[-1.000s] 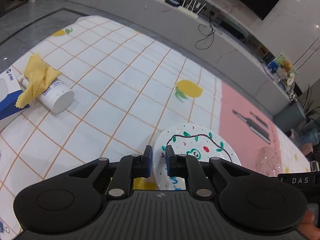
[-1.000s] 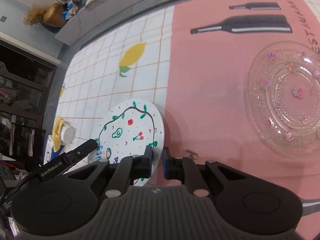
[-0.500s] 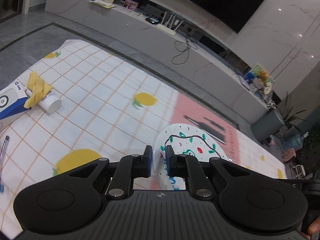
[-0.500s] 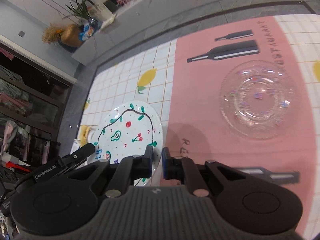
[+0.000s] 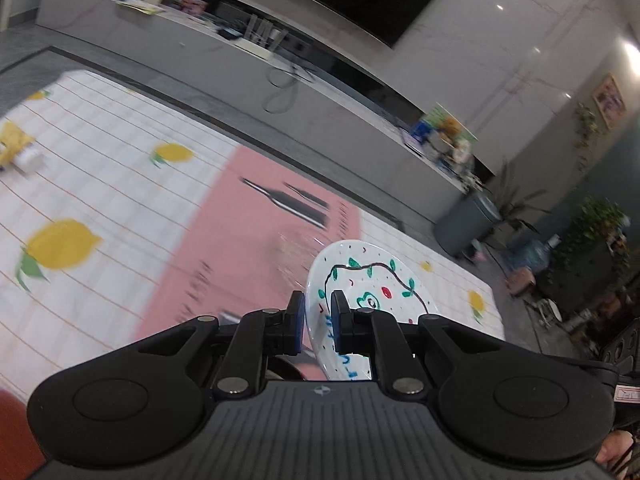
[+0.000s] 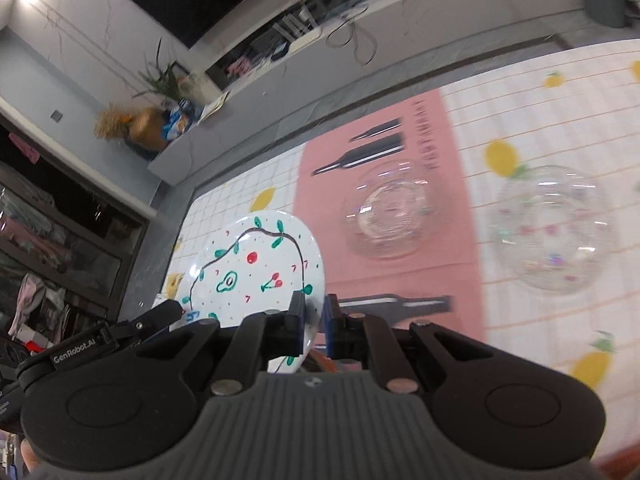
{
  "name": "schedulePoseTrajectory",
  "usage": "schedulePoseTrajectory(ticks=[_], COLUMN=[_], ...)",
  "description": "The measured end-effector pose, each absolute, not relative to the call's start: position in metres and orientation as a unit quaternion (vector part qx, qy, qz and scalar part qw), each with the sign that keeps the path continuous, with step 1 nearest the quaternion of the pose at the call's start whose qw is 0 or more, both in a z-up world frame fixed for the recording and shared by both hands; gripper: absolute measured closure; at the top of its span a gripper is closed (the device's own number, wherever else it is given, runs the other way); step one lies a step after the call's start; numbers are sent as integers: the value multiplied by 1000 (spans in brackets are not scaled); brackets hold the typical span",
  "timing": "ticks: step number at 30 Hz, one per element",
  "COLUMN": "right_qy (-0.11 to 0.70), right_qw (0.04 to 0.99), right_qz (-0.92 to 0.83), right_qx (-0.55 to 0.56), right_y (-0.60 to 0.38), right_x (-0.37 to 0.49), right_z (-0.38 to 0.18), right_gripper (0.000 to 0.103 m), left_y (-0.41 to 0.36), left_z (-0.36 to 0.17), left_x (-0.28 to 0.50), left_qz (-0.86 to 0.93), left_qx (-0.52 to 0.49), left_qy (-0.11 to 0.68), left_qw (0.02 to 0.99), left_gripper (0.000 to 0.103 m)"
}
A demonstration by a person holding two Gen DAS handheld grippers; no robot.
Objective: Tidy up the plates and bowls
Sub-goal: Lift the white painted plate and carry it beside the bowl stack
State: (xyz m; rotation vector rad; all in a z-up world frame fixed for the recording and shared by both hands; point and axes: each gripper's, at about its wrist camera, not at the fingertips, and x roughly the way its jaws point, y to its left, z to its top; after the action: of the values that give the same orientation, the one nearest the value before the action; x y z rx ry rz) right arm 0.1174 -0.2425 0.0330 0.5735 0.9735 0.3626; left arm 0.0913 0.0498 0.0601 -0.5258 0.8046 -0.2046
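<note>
We carry the white painted ceramic plate (image 6: 256, 268), both the left gripper (image 5: 318, 320) and the right gripper (image 6: 314, 322) clamped on its rim; next, we judge, lower it level onto the clear glass plate (image 6: 388, 216).

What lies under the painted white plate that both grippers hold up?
The painted plate hangs above the lemon-print tablecloth, nothing visibly touching its underside. The cloth directly beneath is covered by the plate and the right gripper. Two clear glass dishes sit apart.

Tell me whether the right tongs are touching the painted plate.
Touching. The right wrist view shows the right tongs closed on the rim of the painted plate, one pad on each face, with the plate lifted above the mat.
</note>
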Motion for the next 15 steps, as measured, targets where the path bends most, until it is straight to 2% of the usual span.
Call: schedulePoseTrajectory(ticks=[7,15], right_qy=[460,464], right_qw=[820,816], right_qz=[137,92], right_qx=[312,332], right_y=[-318,-369], right_x=[76,50], right_z=[11,-18], right_gripper=[96,97], left_y=[-7,-51], left_z=[48,9], left_x=[72,54], left_qz=[-144,-153], left_qx=[-240,-224], left_qy=[409,448], left_qw=[868,852], left_gripper=[91,91])
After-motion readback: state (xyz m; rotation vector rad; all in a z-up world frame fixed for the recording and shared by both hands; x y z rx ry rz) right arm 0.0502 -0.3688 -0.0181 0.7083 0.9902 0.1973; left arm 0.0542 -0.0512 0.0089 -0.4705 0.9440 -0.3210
